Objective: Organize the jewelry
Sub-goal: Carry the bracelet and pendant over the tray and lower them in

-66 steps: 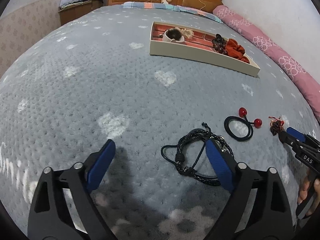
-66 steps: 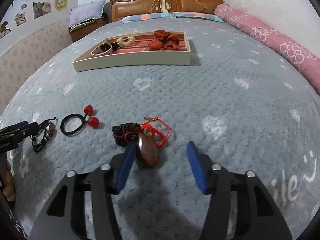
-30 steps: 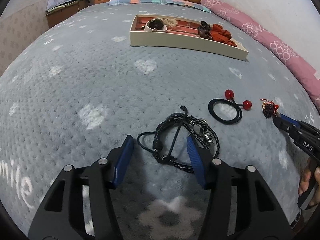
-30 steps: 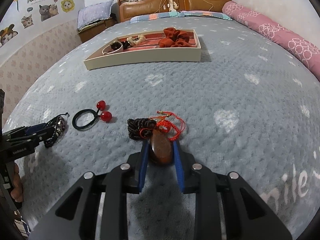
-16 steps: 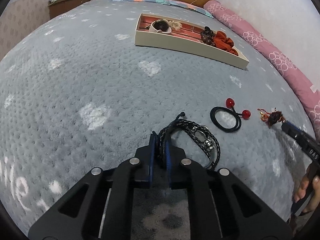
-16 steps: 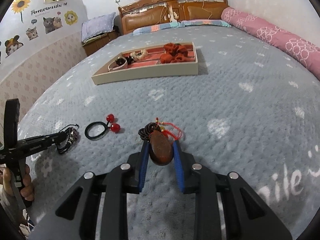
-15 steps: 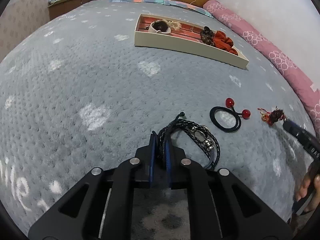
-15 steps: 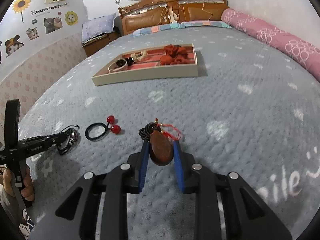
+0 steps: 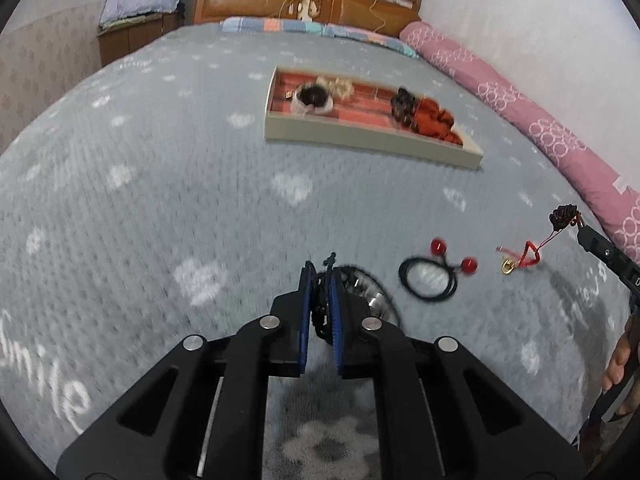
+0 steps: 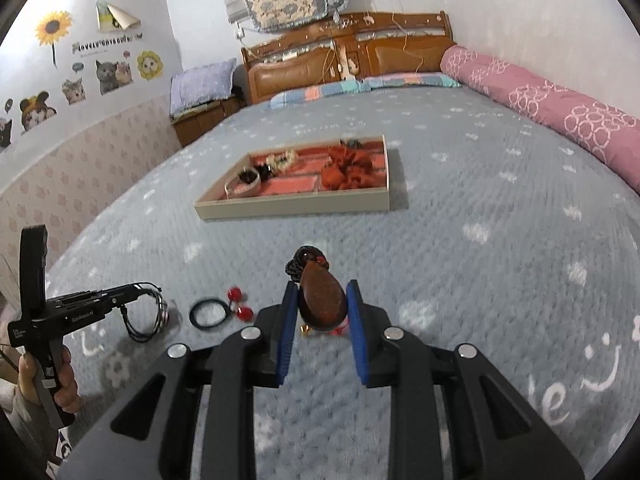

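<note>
My left gripper (image 9: pixel 319 280) is shut on a black braided bracelet (image 9: pixel 362 294) and holds it above the grey bedspread; it hangs from that gripper in the right wrist view (image 10: pixel 148 314). My right gripper (image 10: pixel 322 294) is shut on a brown oval pendant (image 10: pixel 322 300) with a dark cord and red string, lifted off the bed; its red string (image 9: pixel 528 254) dangles in the left wrist view. The beige jewelry tray (image 10: pixel 296 206) with a red lining lies further up the bed and holds an orange scrunchie (image 10: pixel 346 168) and small pieces. The tray also shows in the left wrist view (image 9: pixel 372 142).
A black hair tie with two red beads (image 9: pixel 430 282) lies on the bedspread between the grippers, also in the right wrist view (image 10: pixel 210 312). A long pink bolster (image 10: pixel 560 116) runs along the right edge. The wooden headboard (image 10: pixel 348 60) and a nightstand are at the far end.
Both grippers closed on their pieces and have lifted them off the bedspread. The pendant's red string now hangs free. The view has risen and the tray looks nearer.
</note>
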Demonstrator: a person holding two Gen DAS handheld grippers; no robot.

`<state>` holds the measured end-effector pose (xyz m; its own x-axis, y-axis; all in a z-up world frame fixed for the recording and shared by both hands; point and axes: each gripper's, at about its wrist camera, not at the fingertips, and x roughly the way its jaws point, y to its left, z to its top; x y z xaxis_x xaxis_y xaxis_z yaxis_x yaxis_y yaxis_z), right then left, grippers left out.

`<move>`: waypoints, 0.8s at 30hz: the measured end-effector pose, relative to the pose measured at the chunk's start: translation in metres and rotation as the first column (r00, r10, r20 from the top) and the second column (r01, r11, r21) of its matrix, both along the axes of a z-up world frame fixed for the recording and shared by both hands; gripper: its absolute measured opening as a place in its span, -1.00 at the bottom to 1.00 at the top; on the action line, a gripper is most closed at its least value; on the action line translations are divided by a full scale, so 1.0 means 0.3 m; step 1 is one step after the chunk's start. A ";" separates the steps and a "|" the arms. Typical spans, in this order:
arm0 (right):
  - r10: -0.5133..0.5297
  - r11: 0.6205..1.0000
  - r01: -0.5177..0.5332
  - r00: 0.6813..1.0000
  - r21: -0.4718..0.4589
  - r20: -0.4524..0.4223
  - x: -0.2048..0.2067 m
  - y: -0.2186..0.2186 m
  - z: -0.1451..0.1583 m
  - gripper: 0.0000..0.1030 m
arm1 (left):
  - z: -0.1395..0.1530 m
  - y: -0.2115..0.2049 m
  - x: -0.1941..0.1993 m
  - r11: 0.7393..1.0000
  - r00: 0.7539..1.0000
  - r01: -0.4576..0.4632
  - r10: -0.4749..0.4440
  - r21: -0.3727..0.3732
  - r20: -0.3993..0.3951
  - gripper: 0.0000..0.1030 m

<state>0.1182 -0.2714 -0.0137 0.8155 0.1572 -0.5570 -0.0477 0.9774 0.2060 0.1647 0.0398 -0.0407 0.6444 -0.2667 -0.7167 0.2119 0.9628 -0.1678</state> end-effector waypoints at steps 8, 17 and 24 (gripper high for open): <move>0.005 1.000 -0.006 0.998 0.020 0.064 0.007 -0.017 0.084 -0.51 | 0.089 0.015 0.007 1.000 0.998 -0.008 0.009 -0.020 0.055 -0.85; 0.012 1.000 -0.012 0.995 -0.005 0.103 0.023 -0.015 0.136 -0.51 | 0.139 0.014 0.018 1.000 0.996 -0.001 0.003 -0.022 0.088 -0.85; 0.022 1.000 -0.022 0.995 0.000 0.094 0.080 -0.005 0.125 -0.51 | 0.173 0.002 0.064 1.000 0.994 0.003 -0.001 -0.020 0.108 -0.85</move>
<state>0.1422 -0.2728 0.0238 0.8607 0.1763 -0.4775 -0.0885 0.9756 0.2008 0.1838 0.0404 0.0111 0.7171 -0.2818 -0.6374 0.2322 0.9590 -0.1627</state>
